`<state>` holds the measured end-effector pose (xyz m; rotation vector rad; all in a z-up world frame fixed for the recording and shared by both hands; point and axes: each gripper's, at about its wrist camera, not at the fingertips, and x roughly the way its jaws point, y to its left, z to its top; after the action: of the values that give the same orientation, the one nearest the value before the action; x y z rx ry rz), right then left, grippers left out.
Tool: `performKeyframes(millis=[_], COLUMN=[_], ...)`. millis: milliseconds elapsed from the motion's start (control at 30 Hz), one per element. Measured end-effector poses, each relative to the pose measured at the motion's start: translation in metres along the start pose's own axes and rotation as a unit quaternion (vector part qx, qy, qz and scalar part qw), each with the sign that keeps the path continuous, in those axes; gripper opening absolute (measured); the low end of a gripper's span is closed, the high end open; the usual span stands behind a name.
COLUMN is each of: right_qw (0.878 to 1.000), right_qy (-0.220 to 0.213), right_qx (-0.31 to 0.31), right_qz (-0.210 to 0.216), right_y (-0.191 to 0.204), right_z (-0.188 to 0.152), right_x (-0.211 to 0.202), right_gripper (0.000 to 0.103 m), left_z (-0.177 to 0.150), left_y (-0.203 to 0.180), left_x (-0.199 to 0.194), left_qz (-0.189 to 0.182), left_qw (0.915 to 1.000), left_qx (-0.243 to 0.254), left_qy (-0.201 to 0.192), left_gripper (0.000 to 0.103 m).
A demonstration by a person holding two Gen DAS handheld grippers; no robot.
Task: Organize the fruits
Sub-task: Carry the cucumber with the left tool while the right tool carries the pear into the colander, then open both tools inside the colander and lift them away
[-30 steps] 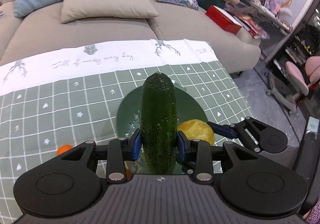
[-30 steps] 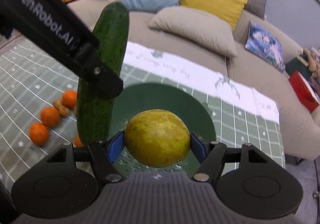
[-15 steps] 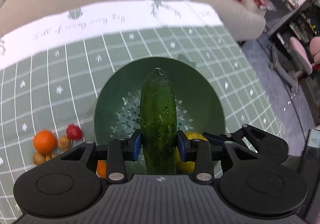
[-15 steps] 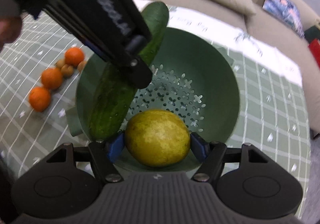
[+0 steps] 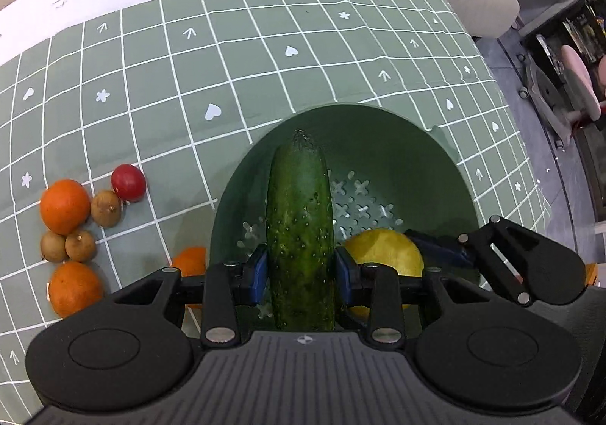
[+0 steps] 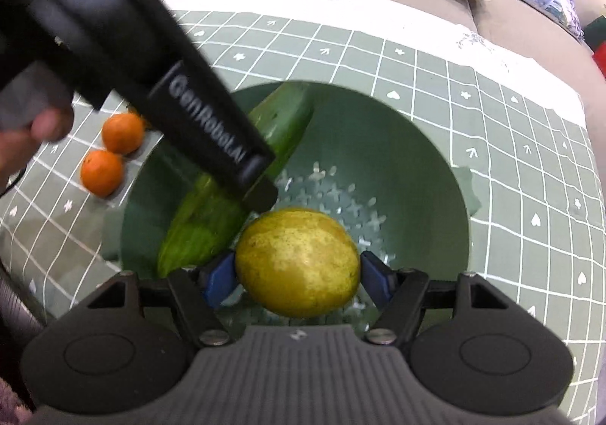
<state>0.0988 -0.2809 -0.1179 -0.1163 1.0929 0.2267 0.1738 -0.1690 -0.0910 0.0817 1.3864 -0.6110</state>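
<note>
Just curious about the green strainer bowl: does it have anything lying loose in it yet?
Apparently not. The strainer bowl shows only bare perforations; the cucumber and yellow fruit over it are clamped in the left gripper and right gripper.

The left tool [image 5: 300, 275] is clamping a cucumber [image 5: 299, 232] over the green colander [image 5: 447, 175], beside a yellow fruit [image 5: 386, 254]

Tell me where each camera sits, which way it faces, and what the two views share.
Left wrist: on the left gripper, looking down along its fingers at the cucumber over the green colander; the right gripper shows.
Right wrist: on the right gripper, looking down at the lemon; left gripper body and a hand show.
Shared: colander, cucumber, lemon, oranges.
</note>
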Motion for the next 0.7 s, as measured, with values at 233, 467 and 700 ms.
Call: performKeyframes(millis=[233, 467, 700], right_qw=[0.999, 0.999, 0.998], right_qy=[0.015, 0.024, 0.023], right_qx=[-0.036, -0.037, -0.048], right_qz=[-0.008, -0.013, -0.041], right_y=[0.007, 0.008, 0.014], right_z=[0.002, 0.001, 0.009], right_x=[0.016, 0.018, 0.015], right_gripper=[0.067, 0.067, 0.082], left_z=[0.000, 0.000, -0.006], left_y=[-0.002, -0.012, -0.010], left_x=[0.006, 0.009, -0.006], left_qz=[0.016, 0.034, 0.026], left_qw=[0.9998, 0.9988, 0.9990], left_qx=[0.014, 0.035, 0.033], left_qy=[0.006, 0.000, -0.014], left_gripper=[0.041, 0.042, 0.053])
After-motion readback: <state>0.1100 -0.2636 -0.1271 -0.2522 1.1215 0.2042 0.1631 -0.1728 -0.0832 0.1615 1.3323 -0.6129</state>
